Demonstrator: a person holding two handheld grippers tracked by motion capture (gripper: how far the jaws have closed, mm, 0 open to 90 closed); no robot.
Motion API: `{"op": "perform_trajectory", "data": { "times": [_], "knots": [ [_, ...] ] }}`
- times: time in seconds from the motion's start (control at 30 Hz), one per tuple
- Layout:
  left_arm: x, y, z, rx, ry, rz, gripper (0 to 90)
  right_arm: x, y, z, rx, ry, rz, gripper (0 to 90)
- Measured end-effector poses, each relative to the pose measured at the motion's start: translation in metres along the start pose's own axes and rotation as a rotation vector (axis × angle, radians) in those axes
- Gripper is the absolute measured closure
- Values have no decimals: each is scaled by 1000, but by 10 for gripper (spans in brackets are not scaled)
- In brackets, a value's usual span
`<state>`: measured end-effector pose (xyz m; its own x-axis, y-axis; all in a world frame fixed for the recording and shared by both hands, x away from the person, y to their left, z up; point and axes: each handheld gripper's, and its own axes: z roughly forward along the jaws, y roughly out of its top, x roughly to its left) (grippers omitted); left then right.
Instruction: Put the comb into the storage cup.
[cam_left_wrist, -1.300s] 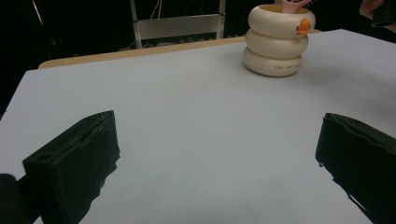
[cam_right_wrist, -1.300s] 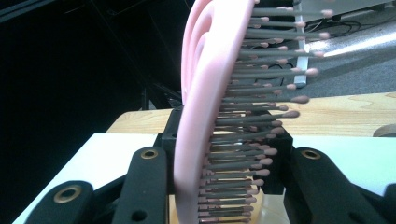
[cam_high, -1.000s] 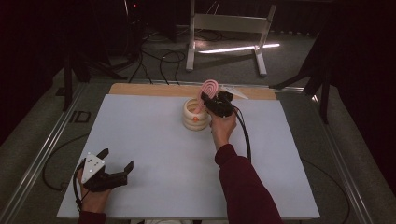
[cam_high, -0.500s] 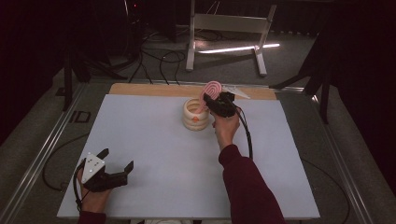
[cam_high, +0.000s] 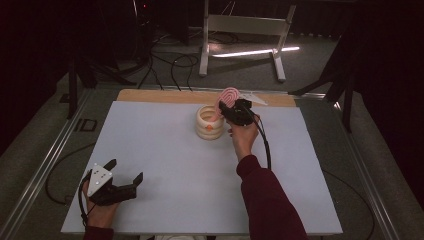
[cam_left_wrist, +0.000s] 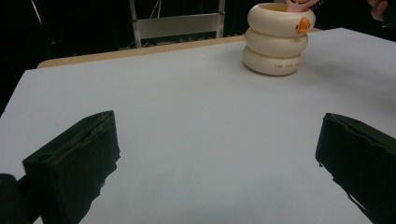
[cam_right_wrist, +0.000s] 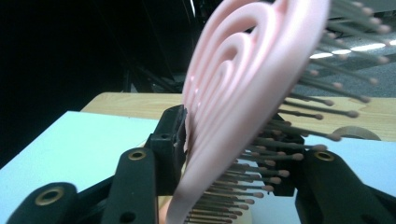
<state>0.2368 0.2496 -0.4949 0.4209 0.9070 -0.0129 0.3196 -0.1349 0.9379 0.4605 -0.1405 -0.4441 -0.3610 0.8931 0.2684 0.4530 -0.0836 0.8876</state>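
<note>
I stand the pink hairbrush (cam_high: 227, 98) in the cream ring holder (cam_high: 209, 123); my right claw (cam_high: 231, 111) has just been loosening around it. Next: back away cleanly.

A single line of small dark print runs along the lowest ring of the cream ringed holder (cam_left_wrist: 279, 41) at the far side of the table, seen from the left gripper view; the letters are too small to read, though they may be a maker's mark. An orange round emblem (cam_left_wrist: 303, 24) sits on the holder's top ring and carries no legible text. No other words, numbers or signs can be read.
</note>
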Motion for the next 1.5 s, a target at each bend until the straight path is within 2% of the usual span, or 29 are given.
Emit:
{"op": "perform_trajectory", "data": {
  "times": [0.2, 0.43, 0.53, 0.57, 0.77, 1.07, 1.5],
  "knots": [
    [0, 0, 0, 1, 1, 0, 3, -1, 0, 0, 6, 4, 1, 517],
    [0, 0, 0, 0, 1, 1, 3, -6, 1, -2, 46, 11, 31, 428],
    [0, 0, 0, 1, 1, 0, 3, -7, 1, -3, 52, 8, 32, 419],
    [0, 0, 0, 1, 1, 0, 3, -9, 1, -4, 66, 1, 28, 369],
    [0, 0, 0, 4, 0, 4, 3, -10, 2, -6, 79, -1, 15, 332],
    [0, 0, 0, 3, 1, 2, 3, -11, 4, -9, 102, 9, -15, 229],
    [0, 0, 1, 5, 0, 1, 3, -12, 6, -14, 121, 6, -61, 171]
  ]
}}
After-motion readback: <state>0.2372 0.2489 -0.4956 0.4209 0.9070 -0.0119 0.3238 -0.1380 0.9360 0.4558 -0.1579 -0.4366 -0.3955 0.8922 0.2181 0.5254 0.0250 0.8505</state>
